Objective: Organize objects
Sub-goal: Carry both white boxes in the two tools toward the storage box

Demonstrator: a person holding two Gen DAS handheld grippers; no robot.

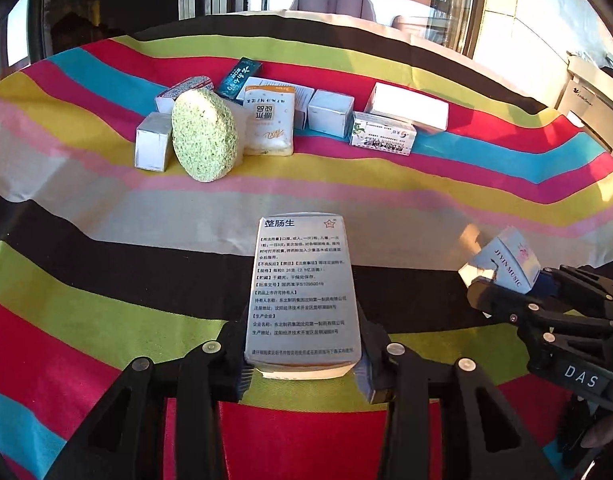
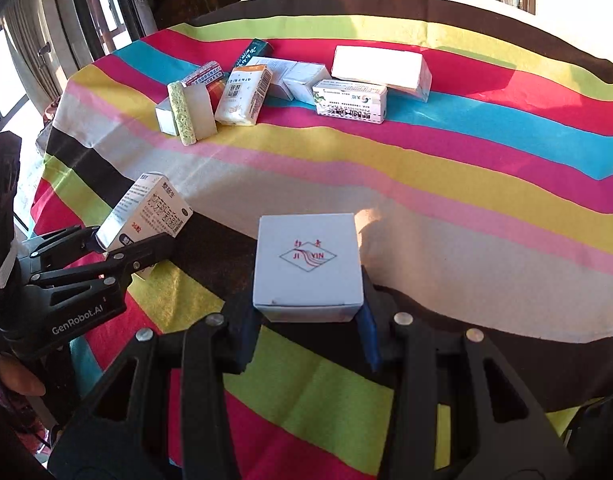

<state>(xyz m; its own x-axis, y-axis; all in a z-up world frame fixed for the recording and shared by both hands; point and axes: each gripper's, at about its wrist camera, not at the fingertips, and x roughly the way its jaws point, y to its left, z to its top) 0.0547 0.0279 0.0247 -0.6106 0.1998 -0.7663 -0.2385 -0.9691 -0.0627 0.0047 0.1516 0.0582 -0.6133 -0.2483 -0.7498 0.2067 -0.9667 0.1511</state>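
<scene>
The left hand-held gripper [image 1: 304,364] is closed on a medicine box [image 1: 304,292] printed with Chinese text, its fingers [image 1: 242,376] pressing the box's near end from both sides, and the box juts forward above the striped cloth [image 1: 106,300] that covers the counter. The right hand-held gripper [image 2: 308,328] is likewise clamped on a small white box [image 2: 308,266] marked JI YIN, held by its two sides just above the cloth. Both boxes are off the surface and at the near side of the counter, well apart from the group at the far side. That group looks already gathered: a green sponge [image 1: 204,136] stands on edge against a small grey box [image 1: 153,147], with a tissue pack [image 1: 269,122] just beside it, a dark teal box [image 1: 239,77] behind, another grey box [image 1: 330,113] to the right, then a green-printed box [image 1: 382,134] touching a long white box [image 1: 406,106] behind it. The near half of the counter shows nothing loose, so the two held boxes appear to be the last items to bring over. I judge the task well along, with what remains being to carry both boxes across and set them down with the rest; whether the group then needs further straightening I cannot tell.
</scene>
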